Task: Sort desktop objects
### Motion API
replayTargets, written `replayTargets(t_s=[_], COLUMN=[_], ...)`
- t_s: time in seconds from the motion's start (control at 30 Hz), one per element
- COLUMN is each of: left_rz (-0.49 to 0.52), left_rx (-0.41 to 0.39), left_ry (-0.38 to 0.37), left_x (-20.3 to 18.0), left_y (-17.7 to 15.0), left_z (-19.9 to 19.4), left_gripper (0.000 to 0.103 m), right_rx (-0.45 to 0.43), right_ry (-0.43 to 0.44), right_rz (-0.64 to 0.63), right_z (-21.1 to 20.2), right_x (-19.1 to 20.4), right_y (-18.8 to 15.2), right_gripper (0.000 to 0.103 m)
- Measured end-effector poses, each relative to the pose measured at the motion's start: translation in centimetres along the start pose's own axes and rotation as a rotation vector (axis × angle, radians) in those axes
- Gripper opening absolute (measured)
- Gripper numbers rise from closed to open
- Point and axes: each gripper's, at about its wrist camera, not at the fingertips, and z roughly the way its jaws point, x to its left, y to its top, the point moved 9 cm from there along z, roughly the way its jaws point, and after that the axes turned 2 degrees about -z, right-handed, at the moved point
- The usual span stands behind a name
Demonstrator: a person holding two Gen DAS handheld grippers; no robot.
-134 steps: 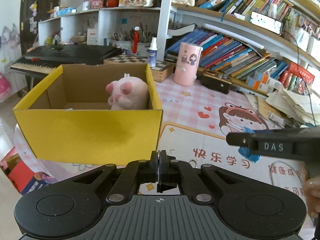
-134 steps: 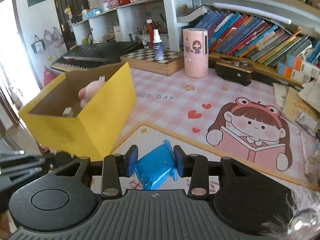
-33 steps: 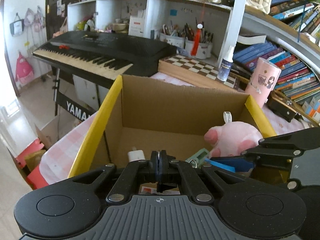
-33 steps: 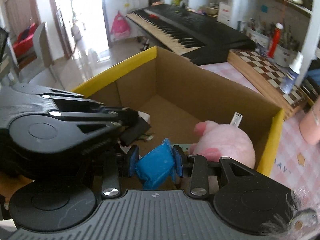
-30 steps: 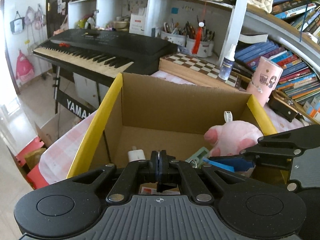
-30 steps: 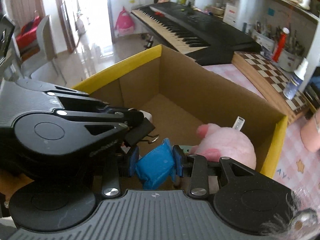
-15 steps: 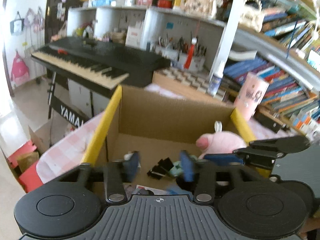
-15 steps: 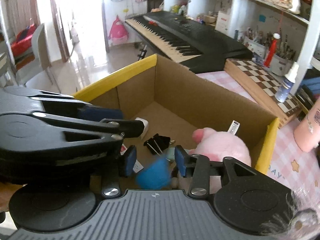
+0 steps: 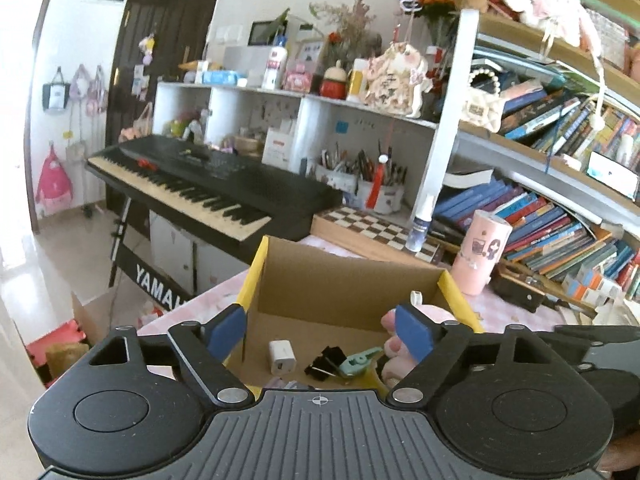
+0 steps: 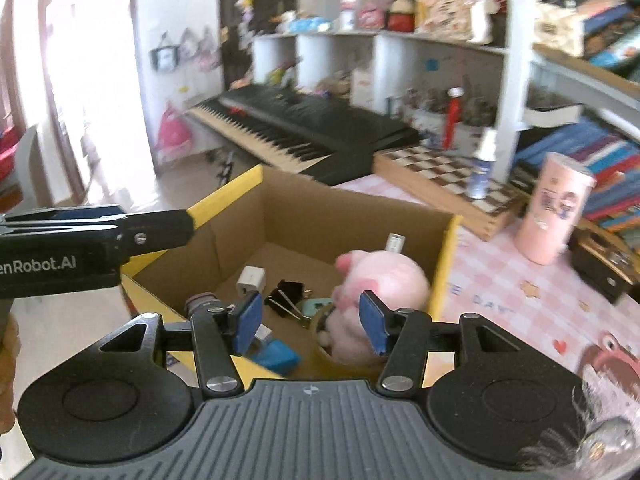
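Desktop objects lie sorted in the yellow cardboard box [image 10: 446, 264]: a blue packet [image 10: 278, 354] rests on the box floor near the front wall, just below the right gripper [image 10: 310, 322]. Beside it are a black binder clip [image 10: 286, 294], a white charger plug [image 10: 251, 278], a mint-green item [image 9: 358, 358] and a pink plush toy [image 10: 384, 280] leaning toward the box's right wall. What looks like a roll of tape [image 10: 322, 338] sits under the plush, though blur makes that uncertain.

Right gripper fingers [image 10: 248, 322] are spreading apart with nothing pressed between them; the blue packet lies free below. The left gripper [image 9: 322, 330] also hangs over the box, its fingers [image 9: 226, 330] opening wide and empty, the clip and plug visible through the gap.

The box stands at the edge of a table [image 10: 516, 300] covered in a pink checked cloth. Further right on the table are a pink cylinder [image 10: 554, 220], a chessboard box [image 10: 438, 178] and a small spray bottle [image 10: 482, 172]. A black keyboard [image 9: 208, 190] stands behind the box, with cluttered bookshelves [image 9: 560, 208] beyond.
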Motion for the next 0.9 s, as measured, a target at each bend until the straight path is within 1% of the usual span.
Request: replayTargets(t_s=[0.03,0.13,0.2,0.27,0.37,0.47,0.57,0.67,0.7,0.83,0.9], left_rz=[0.019,0.078,0.113,0.126,0.127,0.141,0.167,0.188,0.195,0.227,0.252], left_rx=[-0.007,-0.005,0.003,0.02,0.044,0.066,0.1,0.126,0.13,0.135,0.142], left_ry=[0.001,0.001,-0.004,-0.015,-0.03,-0.02,0.002,-0.014,-0.021,-0.061,-0.078], left_x=[-0.2,-0.9,-1.4,-1.6,-1.8,-1.9,-2.1,-2.6,-2.8,-3.5,-3.9], left_y=[-0.2,-1.0,-1.8,-2.7,-4.0,-5.6,-7.3,-8.5,-8.9,-10.1,-10.8], left_z=[-0.4,-1.2,-1.8,-2.3,-3.4,-4.4,-5.2,-6.0,-6.4,-7.6,-8.2], left_gripper=[0.086,0.093,0.095,0.098,0.1,0.1,0.1,0.1,0.1,0.101,0.101], right_rx=[-0.012,-0.039,-0.057,-0.071,-0.075,-0.069,-0.063,-0.056,-0.051,-0.023,-0.013], right_ry=[-0.019,-0.086,-0.145,-0.204,-0.269,-0.325,-0.368,-0.397,-0.403,-0.449,-0.475], right_rz=[0.015,0.069,0.108,0.142,0.195,0.235,0.269,0.293,0.3,0.344,0.367], right_z=[-0.7,-2.4,-3.7,-5.0,-6.7,-8.3,-9.9,-11.1,-11.5,-13.1,-14.1], right_x=[-0.2,-0.8,-1.3,-1.7,-2.2,-2.3,-1.9,-1.3,-1.1,-0.8,-0.6], right_y=[-0.2,-1.2,-2.1,-3.2,-5.0,-6.9,-8.7,-10.3,-10.8,-13.4,-14.6], right_gripper=[0.052,0.053,0.057,0.059,0.059,0.059,0.06,0.063,0.065,0.068,0.072])
